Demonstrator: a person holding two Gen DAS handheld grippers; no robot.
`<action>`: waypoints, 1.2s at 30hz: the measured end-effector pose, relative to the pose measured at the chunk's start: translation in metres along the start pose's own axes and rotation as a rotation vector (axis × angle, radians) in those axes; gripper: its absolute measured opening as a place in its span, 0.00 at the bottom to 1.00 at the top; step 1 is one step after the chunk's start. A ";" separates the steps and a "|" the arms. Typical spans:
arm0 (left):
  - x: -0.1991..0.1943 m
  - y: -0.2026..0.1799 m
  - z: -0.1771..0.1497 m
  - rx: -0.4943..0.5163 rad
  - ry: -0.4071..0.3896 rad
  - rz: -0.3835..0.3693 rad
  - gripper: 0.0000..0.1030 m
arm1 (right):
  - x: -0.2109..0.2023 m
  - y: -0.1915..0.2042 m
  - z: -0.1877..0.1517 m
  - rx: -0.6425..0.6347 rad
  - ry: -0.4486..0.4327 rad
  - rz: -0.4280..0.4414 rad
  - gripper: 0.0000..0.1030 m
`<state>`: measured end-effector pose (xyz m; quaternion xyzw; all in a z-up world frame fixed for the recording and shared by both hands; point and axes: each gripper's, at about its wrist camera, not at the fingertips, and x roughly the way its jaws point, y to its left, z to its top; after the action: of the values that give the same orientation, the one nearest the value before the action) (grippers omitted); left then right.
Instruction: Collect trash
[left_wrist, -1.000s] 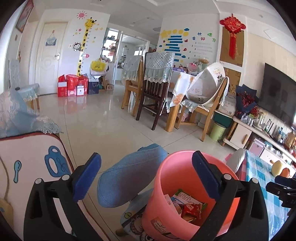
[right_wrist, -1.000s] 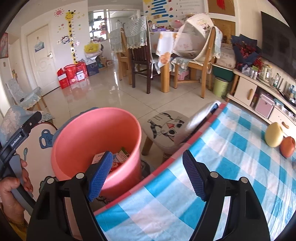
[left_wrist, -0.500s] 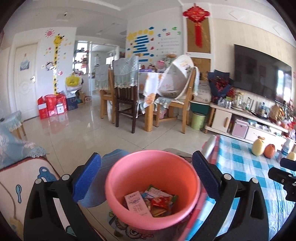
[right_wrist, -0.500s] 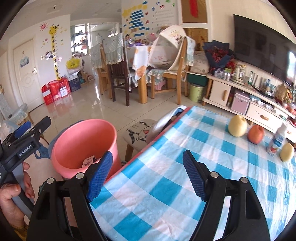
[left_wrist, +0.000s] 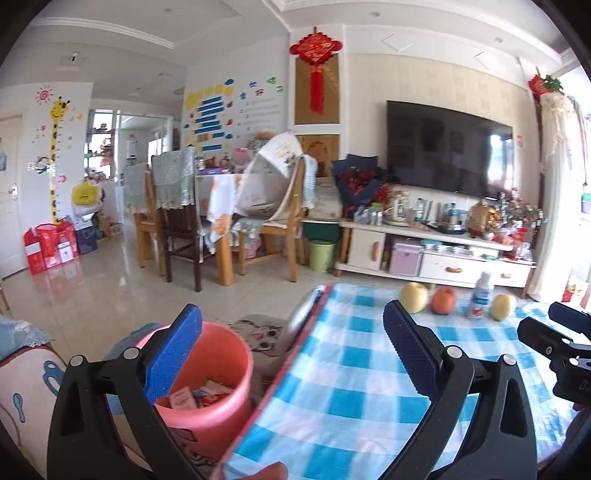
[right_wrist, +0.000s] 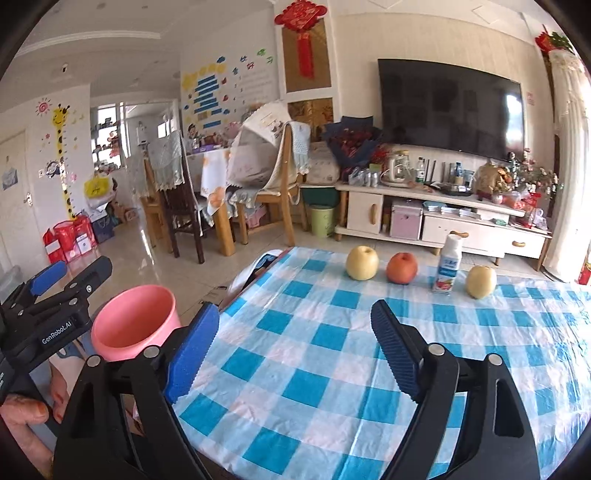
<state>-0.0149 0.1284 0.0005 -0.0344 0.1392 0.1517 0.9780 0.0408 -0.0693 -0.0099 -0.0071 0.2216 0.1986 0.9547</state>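
Sunlit living room fills both views: a dark television (right_wrist: 448, 107) on the far wall, a white cabinet (right_wrist: 436, 218) under it, and a dining table with chairs (right_wrist: 207, 192) far left. Near the cameras, a table with a blue-and-white checked cloth (right_wrist: 332, 369) takes up the right half. Beside its left edge, lower down, stands a pink bucket (left_wrist: 218, 373) holding wrappers and small cartons (left_wrist: 199, 397), the collected trash. At the cloth's far edge stand, left to right, a yellow apple (right_wrist: 362, 263), a red apple (right_wrist: 402, 268), a small white bottle (right_wrist: 448, 264) upright, and another yellow apple (right_wrist: 480, 281), near each other but apart. The left gripper (left_wrist: 291, 354) hangs over the bucket and table edge, fingers spread with nothing between them. The right gripper (right_wrist: 295, 350) hovers over the cloth, fingers likewise spread and empty.
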 end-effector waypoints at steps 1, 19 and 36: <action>-0.005 -0.007 0.003 0.004 -0.008 -0.011 0.96 | -0.009 -0.006 0.000 0.006 -0.014 -0.013 0.84; -0.095 -0.121 0.019 0.108 -0.108 -0.129 0.96 | -0.141 -0.093 -0.033 0.087 -0.156 -0.217 0.90; -0.131 -0.165 0.016 0.169 -0.135 -0.190 0.96 | -0.192 -0.114 -0.042 0.078 -0.225 -0.327 0.90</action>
<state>-0.0801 -0.0648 0.0568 0.0454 0.0815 0.0481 0.9945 -0.0918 -0.2508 0.0255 0.0161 0.1167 0.0317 0.9925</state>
